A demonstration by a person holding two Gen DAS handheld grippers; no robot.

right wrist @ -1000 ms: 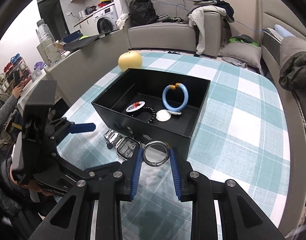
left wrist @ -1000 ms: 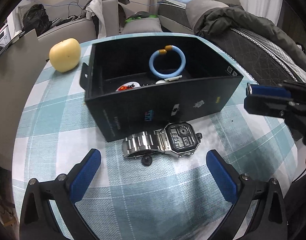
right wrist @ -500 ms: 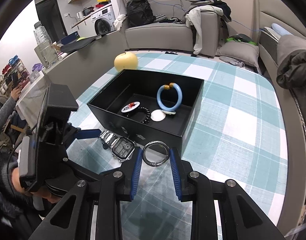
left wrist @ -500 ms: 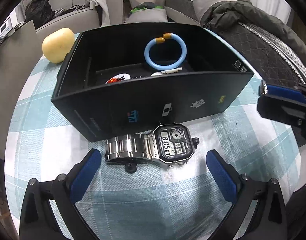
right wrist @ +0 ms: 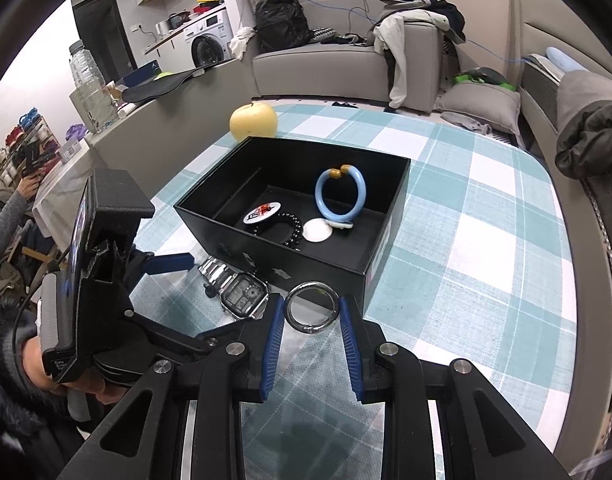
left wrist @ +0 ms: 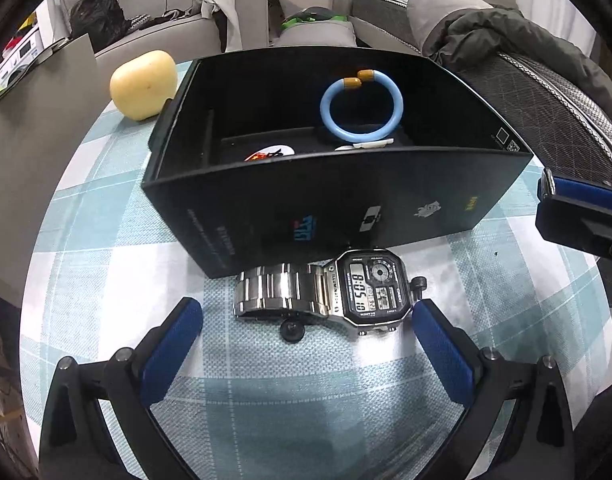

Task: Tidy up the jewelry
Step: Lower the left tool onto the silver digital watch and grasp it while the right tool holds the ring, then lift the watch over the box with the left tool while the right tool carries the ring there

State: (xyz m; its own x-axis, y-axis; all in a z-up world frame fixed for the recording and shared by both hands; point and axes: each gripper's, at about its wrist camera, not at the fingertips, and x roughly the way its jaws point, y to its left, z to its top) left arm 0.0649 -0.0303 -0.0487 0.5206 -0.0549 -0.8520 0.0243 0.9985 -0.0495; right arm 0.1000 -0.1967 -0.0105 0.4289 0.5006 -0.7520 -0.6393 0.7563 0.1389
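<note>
A steel digital watch (left wrist: 334, 292) lies on the checked tablecloth right against the near wall of the black box (left wrist: 346, 208). My left gripper (left wrist: 306, 320) is open, low over the cloth, with one blue finger on each side of the watch and neither touching it. My right gripper (right wrist: 312, 314) is shut on a silver ring bangle (right wrist: 312, 307), held just outside the box's near corner. In the box lie a light blue bangle (right wrist: 340, 196), a white disc (right wrist: 317, 230), a black bead bracelet (right wrist: 291, 230) and a round badge (right wrist: 261, 213).
A yellow apple (right wrist: 253, 122) sits on the table behind the box. A person's hand (right wrist: 29, 184) and grey sleeve show at the far left. Sofas with clothes and cushions ring the table. Bare cloth lies to the right of the box.
My left gripper has moved in toward the watch and tipped down, so watch and box look larger and nearer its fingers. The right gripper holds still with the ring.
</note>
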